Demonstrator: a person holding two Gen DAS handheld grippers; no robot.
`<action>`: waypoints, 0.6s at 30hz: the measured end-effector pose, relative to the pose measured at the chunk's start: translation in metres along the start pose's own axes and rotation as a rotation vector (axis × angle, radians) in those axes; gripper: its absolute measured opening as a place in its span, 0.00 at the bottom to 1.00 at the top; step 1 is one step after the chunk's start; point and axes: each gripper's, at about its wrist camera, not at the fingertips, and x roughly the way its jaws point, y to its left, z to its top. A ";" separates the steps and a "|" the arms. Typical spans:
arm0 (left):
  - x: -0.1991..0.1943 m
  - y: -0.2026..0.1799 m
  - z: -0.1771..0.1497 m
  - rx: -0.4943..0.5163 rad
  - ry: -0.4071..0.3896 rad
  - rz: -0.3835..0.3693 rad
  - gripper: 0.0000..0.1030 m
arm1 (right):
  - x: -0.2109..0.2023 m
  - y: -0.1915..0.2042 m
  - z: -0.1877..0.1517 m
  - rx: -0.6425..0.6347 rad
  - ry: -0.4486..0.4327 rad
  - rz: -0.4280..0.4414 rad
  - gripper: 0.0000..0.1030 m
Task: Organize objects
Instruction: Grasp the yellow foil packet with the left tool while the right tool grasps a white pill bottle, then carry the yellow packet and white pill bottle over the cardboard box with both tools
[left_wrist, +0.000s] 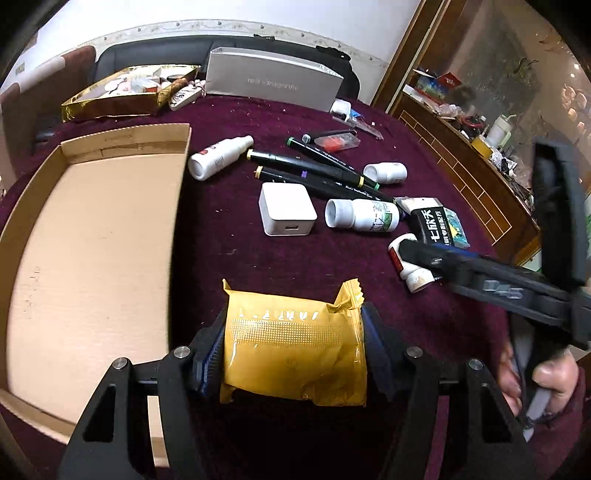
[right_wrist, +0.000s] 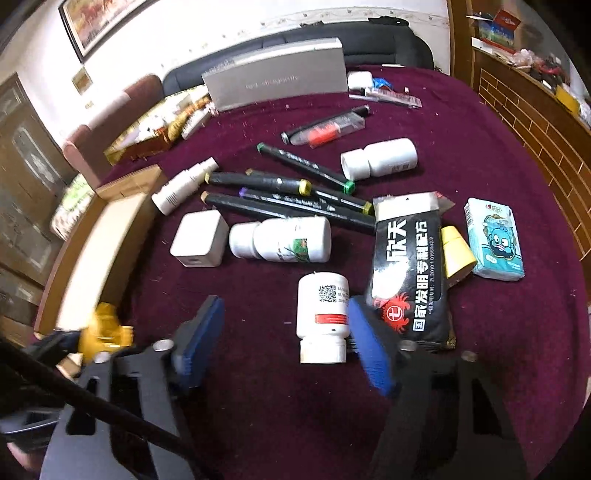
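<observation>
My left gripper (left_wrist: 293, 347) is shut on a yellow snack packet (left_wrist: 295, 343), held just right of the open cardboard box (left_wrist: 92, 236). My right gripper (right_wrist: 284, 339) is open over the maroon tablecloth, its right finger (right_wrist: 369, 347) beside a white pill bottle with a red band (right_wrist: 323, 317); that bottle lies mostly between the fingers. In the left wrist view the right gripper (left_wrist: 417, 254) reaches over that same bottle (left_wrist: 406, 266). A black packet with Chinese text (right_wrist: 406, 273) lies right of the bottle.
Scattered on the cloth: a white charger cube (right_wrist: 201, 240), a white bottle with a green label (right_wrist: 284, 240), black markers (right_wrist: 295, 195), a spray bottle (right_wrist: 184, 184), another white bottle (right_wrist: 380, 158), a tissue pack (right_wrist: 495, 240), a yellow cap (right_wrist: 456, 251). A silver box (right_wrist: 277, 74) stands at the back.
</observation>
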 end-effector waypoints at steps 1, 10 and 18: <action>-0.002 0.001 0.000 0.006 -0.004 0.002 0.58 | 0.004 0.001 -0.001 -0.009 0.011 -0.017 0.58; -0.011 0.000 -0.001 0.034 -0.037 0.002 0.58 | 0.033 -0.002 -0.004 0.000 0.075 -0.116 0.31; -0.035 0.016 -0.004 0.005 -0.073 -0.002 0.58 | 0.009 0.006 -0.009 0.020 0.073 -0.071 0.31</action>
